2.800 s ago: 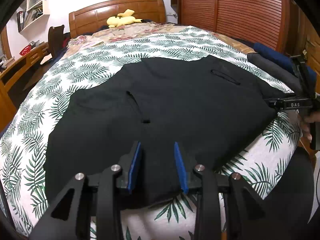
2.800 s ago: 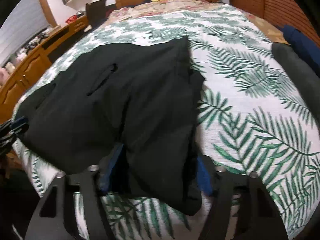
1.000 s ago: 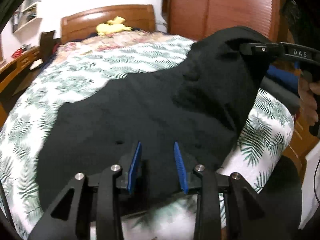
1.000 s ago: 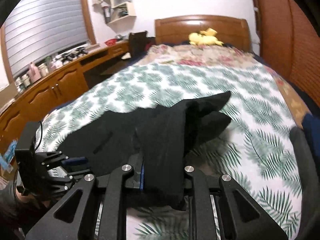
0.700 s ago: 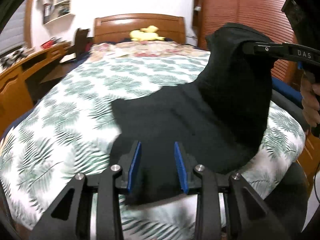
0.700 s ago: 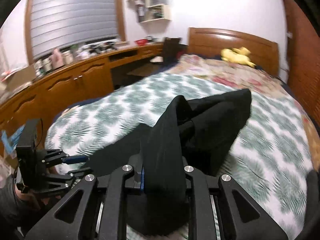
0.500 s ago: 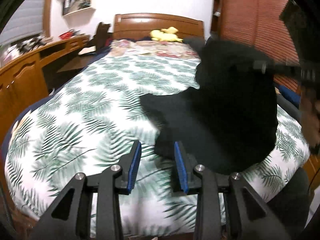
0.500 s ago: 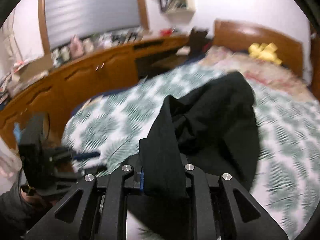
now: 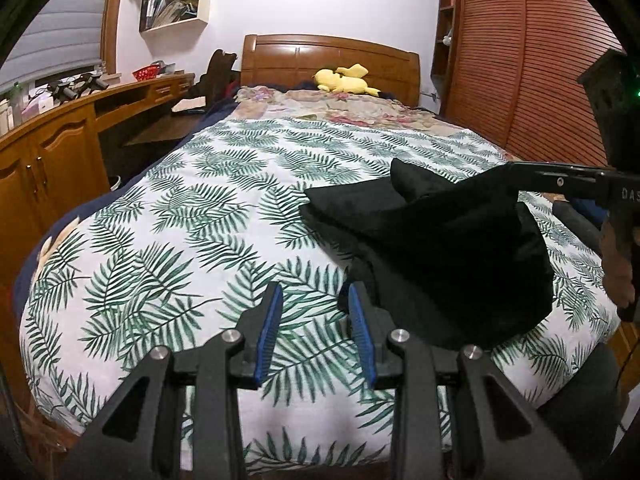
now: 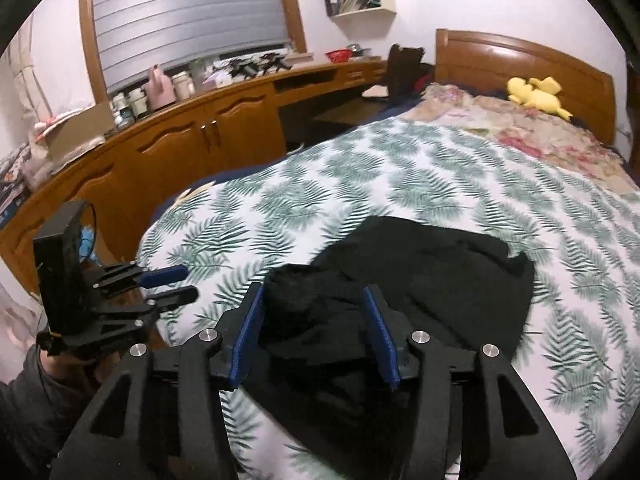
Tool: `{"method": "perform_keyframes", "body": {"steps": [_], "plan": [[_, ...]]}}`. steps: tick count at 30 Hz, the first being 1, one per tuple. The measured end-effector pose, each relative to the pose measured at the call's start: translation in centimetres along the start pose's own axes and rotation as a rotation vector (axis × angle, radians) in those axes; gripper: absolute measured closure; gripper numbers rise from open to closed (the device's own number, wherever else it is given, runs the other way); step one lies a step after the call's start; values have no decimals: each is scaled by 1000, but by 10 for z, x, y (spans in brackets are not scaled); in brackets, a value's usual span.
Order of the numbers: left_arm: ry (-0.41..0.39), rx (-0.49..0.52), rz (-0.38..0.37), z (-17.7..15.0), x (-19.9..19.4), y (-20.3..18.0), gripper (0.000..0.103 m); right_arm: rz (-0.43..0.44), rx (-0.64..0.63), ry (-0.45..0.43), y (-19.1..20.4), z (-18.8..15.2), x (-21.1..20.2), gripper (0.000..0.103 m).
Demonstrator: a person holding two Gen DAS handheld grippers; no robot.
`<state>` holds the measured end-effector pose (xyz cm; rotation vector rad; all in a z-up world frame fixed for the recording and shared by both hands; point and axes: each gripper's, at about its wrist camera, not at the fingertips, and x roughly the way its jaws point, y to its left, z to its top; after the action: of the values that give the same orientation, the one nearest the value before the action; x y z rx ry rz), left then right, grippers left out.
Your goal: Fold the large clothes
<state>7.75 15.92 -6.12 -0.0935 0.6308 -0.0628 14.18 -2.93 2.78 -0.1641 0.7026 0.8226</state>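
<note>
The black garment [image 9: 440, 248] lies bunched and folded over on the leaf-print bedspread [image 9: 200, 216], at the right of the left wrist view. In the right wrist view the black garment [image 10: 420, 280] lies below and ahead of my right gripper [image 10: 312, 332], whose blue-padded jaws stand wide open over the cloth. My left gripper [image 9: 314, 328] is open and empty over bare bedspread, its right finger beside the garment's near edge. The left gripper also shows in the right wrist view [image 10: 168, 284], off the bed's left side.
A wooden headboard [image 9: 328, 60] with a yellow plush toy [image 9: 344, 80] stands at the far end. A long wooden desk with cupboards [image 10: 180, 144] runs along the bed's left side. A slatted wardrobe [image 9: 532, 60] and dark folded clothes [image 9: 576, 216] are at the right.
The right gripper lifted the garment's edge, carried it across the bed and opened, dropping the cloth in a heap. The left gripper swung away from the garment.
</note>
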Motion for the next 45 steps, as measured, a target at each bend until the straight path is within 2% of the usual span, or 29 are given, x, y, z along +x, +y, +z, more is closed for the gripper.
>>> {"method": "perform_keyframes", "body": {"steps": [9, 13, 16, 19, 22, 25, 36, 45], "plan": [[1, 20, -1, 8, 6, -17, 71, -70, 84, -29, -50, -15, -30, 52], [-4, 23, 4, 9, 8, -21, 71, -134, 104, 53, -65, -30, -10, 53], [-6, 25, 9, 10, 9, -23, 71, -128, 108, 109, -67, -47, 9, 62], [-9, 29, 14, 12, 11, -26, 71, -100, 112, 171, -63, -67, 32, 65], [-16, 29, 10, 13, 11, -27, 71, -106, 102, 195, -54, -87, 49, 65], [-27, 25, -2, 14, 10, -29, 71, -131, 81, 183, -47, -95, 52, 65], [-73, 36, -58, 28, 9, -57, 71, -121, 87, 172, -49, -90, 44, 66], [-77, 84, -80, 30, 13, -85, 71, -151, 87, 133, -53, -89, 16, 65]]}}
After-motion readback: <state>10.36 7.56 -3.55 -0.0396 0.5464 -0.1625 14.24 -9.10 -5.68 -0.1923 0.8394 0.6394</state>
